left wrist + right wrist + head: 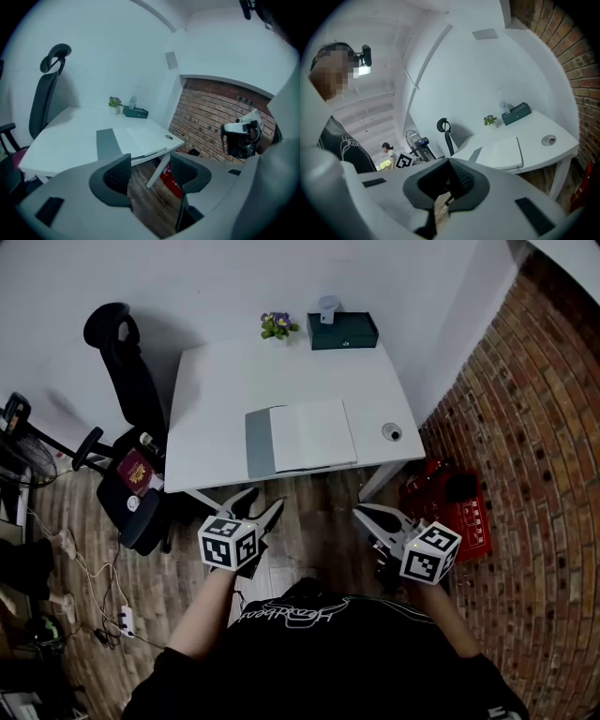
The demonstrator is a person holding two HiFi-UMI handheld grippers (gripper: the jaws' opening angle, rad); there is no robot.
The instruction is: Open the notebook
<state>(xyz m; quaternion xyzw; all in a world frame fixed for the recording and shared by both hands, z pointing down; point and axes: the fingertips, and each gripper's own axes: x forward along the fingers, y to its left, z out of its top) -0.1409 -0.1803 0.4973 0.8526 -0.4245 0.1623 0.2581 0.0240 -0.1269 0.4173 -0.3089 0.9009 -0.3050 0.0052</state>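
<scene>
In the head view a white worktop (234, 381) carries the notebook (305, 437), which lies flat close to the front edge, about midway along it, its grey cover spread to the left and white pages facing up. A green box (343, 331) and a small potted plant (277, 325) stand at the back edge, and a round cable port (392, 431) sits near the front right corner. An office chair (127, 371) stands off the left edge and a brick wall (534, 427) runs along the right. Both tools hang over the wooden floor (314, 512), short of the front edge: the left hand-held gripper (262, 502) and the right hand-held gripper (364, 513), neither touching the notebook. The left gripper view shows the left hand-held gripper released, its two jaws standing well apart with only floor between them; the notebook lies beyond, at the worktop's near edge. The right gripper view shows the right hand-held gripper clenched, pads meeting with nothing caught between them, and the notebook lies beyond them near the front edge, well apart from the green box at the back edge.
</scene>
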